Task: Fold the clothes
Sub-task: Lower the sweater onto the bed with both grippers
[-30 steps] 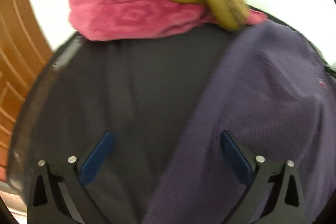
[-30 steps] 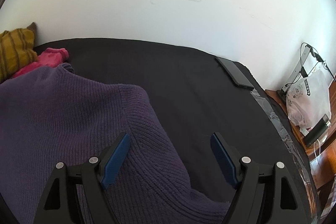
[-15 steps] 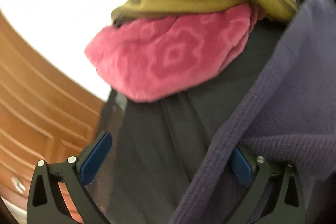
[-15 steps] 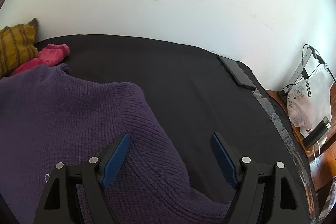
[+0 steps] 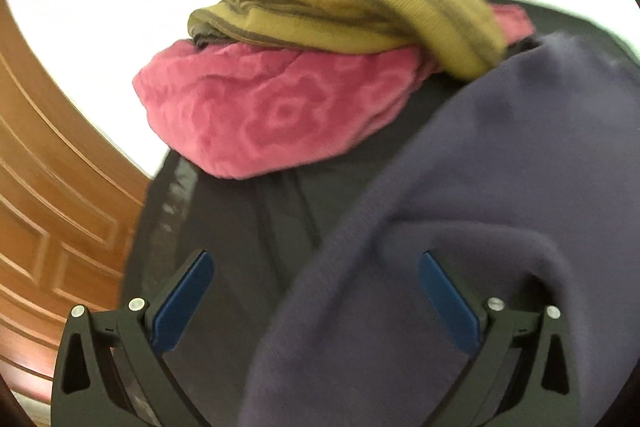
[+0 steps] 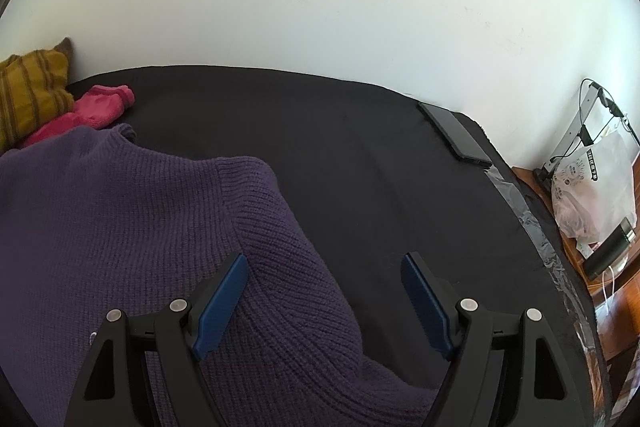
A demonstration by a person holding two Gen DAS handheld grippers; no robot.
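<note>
A purple knit sweater [image 6: 132,227] lies on the black table cover [image 6: 360,155]; it also shows in the left wrist view [image 5: 500,187]. My left gripper [image 5: 316,287] is open over the sweater's left edge, with cloth between its fingers. My right gripper [image 6: 324,287] is open above the sweater's right side, where a rounded fold lies between its fingers. A pink patterned cloth [image 5: 272,111] and a mustard striped garment [image 5: 360,11] are piled at the table's far left, the mustard one on top.
A dark flat device [image 6: 454,131] lies at the table's far right. A white plastic bag [image 6: 592,187], a dark bottle [image 6: 608,247] and a metal stand [image 6: 576,131] are on a wooden surface to the right. A wooden door [image 5: 52,207] is to the left.
The left gripper has pulled back and shifted, so the cloth pile looks farther off and more sweater lies between its fingers. The right gripper has barely moved. Both stayed open.
</note>
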